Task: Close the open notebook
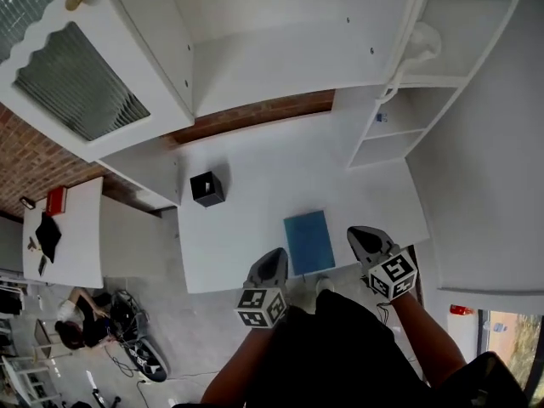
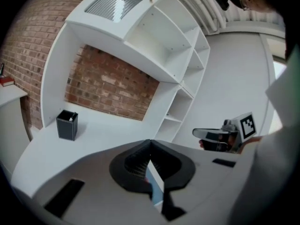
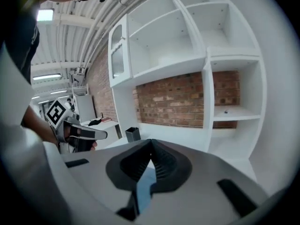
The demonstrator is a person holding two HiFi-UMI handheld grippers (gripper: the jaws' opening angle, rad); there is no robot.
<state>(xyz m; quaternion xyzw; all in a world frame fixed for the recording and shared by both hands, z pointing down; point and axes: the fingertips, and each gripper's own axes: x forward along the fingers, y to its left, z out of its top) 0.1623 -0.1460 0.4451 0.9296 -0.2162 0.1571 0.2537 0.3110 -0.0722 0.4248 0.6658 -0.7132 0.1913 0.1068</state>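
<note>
Jaws together, empty, near closed notebook point(image 1: 308, 241)

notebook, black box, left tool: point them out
notebook point(image 1: 308, 241), head view, middle of its blue cover
black box point(image 1: 207, 188), head view, its top
left tool point(image 1: 275, 253), head view, between its closed fingertips

From here I count one white desk point(image 1: 238, 228), one flat blue closed notebook point(image 1: 308, 241), one black square open-topped box point(image 1: 207, 189), one small white side table point(image 1: 72, 245), and two grey handheld tools, the left gripper point(image 1: 275, 256) and the right gripper point(image 1: 360, 233).
</note>
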